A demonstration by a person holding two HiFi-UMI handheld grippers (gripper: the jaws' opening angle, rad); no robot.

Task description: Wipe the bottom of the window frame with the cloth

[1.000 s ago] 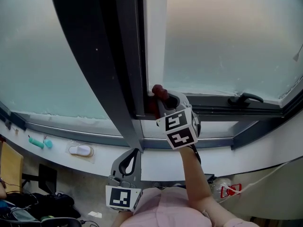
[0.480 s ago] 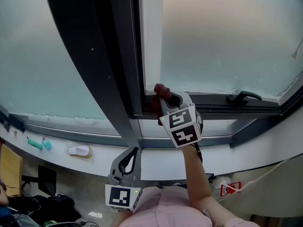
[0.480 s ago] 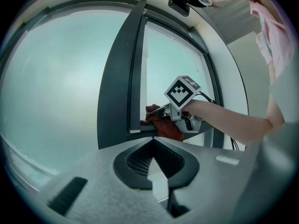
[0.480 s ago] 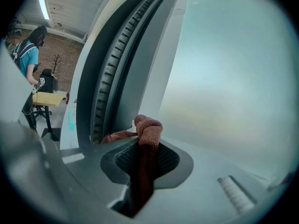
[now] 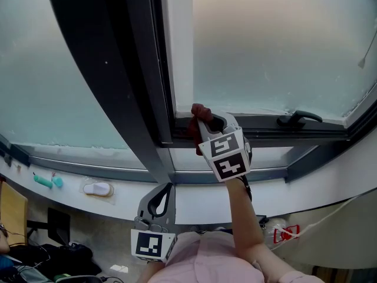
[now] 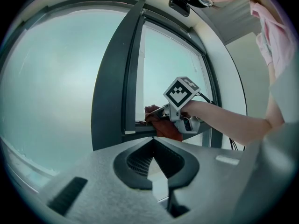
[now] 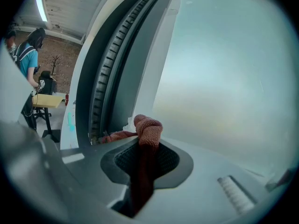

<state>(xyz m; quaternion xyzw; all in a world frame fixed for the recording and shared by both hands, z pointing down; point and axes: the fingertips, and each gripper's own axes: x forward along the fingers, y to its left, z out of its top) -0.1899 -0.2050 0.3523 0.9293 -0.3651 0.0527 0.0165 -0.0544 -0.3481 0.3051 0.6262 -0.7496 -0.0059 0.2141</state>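
Clenching the cloth point(image 5: 197, 111) at the bottom frame's point(image 5: 262, 125) left end, your right gripper point(image 5: 202, 121) has its whole length lying rightward.

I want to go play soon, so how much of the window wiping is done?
Done: the cloth is clamped in the right gripper. Happening now: it is pressed on the bottom of the window frame, in the corner by the dark upright bar. Left: probably the stretch toward the handle, though no clean or dirty marks show. The left gripper hangs low, shut and empty.
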